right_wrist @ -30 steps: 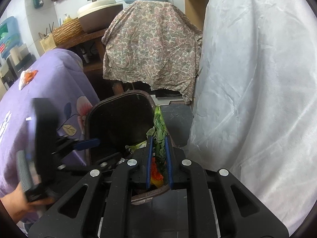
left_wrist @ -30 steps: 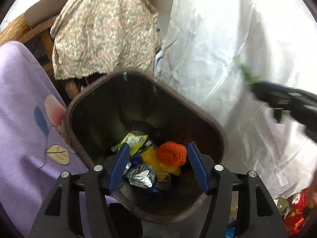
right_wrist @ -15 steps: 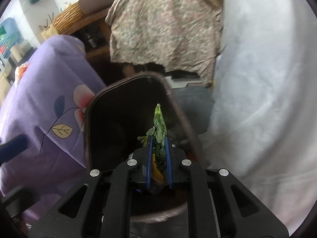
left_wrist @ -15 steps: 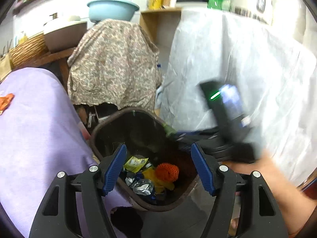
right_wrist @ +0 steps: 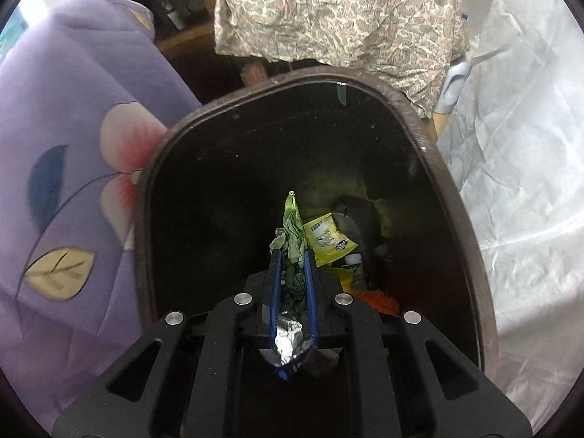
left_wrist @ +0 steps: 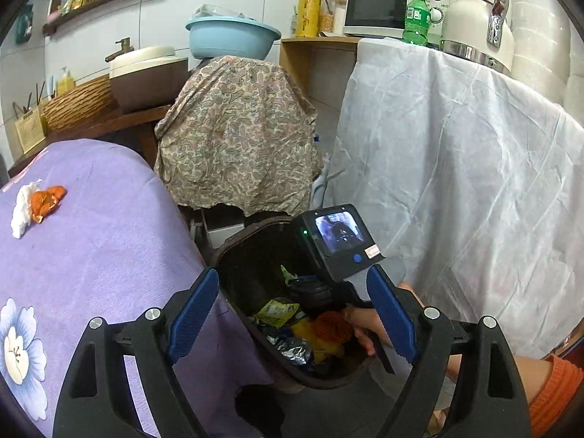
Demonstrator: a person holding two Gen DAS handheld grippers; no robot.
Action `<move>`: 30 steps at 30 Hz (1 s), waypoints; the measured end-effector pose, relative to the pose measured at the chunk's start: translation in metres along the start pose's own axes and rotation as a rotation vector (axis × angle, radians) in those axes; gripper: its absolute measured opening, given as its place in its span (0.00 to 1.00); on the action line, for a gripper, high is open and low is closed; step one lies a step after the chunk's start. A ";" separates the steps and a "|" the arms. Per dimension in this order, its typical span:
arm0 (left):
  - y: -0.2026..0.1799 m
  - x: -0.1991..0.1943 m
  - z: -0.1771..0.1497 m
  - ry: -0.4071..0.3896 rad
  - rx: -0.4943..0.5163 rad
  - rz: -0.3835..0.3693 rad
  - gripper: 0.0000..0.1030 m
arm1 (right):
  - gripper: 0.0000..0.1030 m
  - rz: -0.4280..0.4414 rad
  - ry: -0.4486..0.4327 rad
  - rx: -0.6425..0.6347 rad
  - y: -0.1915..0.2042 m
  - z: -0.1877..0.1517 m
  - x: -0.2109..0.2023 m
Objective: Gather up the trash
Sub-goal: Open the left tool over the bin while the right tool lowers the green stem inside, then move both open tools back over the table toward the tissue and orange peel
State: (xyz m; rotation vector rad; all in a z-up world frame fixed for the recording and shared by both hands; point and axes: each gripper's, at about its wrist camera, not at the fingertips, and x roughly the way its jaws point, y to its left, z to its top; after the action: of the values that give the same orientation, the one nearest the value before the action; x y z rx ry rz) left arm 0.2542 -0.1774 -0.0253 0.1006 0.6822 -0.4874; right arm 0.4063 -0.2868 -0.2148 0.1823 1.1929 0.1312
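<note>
So the right hand-held gripper [right_wrist: 292, 255] is now down inside the mouth of the brown trash bin [right_wrist: 412, 109], jaws pinched narrow on a crumpled green wrapper [right_wrist: 294, 230]. A second ago that same wrapper was held up above the rim, so it has come down and forward, and the wrapper now hangs right over the pile. From the left wrist view you can see the person's hand [left_wrist: 368, 325] and the little screen on the back of that tool sitting over the bin opening. Already in there: a yellow packet [right_wrist: 328, 239], an orange net thing [left_wrist: 334, 325] and a silver foil bag [left_wrist: 292, 346]. The left hand-held gripper [left_wrist: 292, 306] has backed up and away from the bin, and its jaws have just been opening wider with nothing between them, so I'd say its drop is done. My read is the green wrapper is 1 release away from being binned; it only needs the jaws to let go. Not finished overall though, since there's orange peel [left_wrist: 47, 197] and a white tissue [left_wrist: 23, 208] lying on the purple cloth over the desk [left_wrist: 109, 241], well apart from the bin, and that looks like the empty left one's next pickup.
</note>
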 end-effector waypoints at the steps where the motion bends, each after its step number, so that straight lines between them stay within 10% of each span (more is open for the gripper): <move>1: 0.000 -0.001 0.000 0.000 0.001 0.005 0.79 | 0.13 -0.045 0.022 0.021 0.000 0.002 0.003; 12: 0.001 -0.002 -0.002 -0.008 0.011 0.023 0.80 | 0.15 -0.125 0.063 0.046 -0.003 0.006 0.022; 16: 0.001 -0.003 -0.004 -0.006 0.012 0.026 0.81 | 0.52 -0.160 0.030 0.040 -0.001 0.005 0.016; 30: 0.002 -0.015 -0.006 -0.006 0.017 0.026 0.82 | 0.64 -0.174 -0.173 0.001 0.017 -0.010 -0.080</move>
State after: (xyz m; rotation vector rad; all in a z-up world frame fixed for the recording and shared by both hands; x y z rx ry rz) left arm 0.2417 -0.1682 -0.0209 0.1236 0.6704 -0.4682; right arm 0.3681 -0.2857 -0.1418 0.0877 1.0312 -0.0371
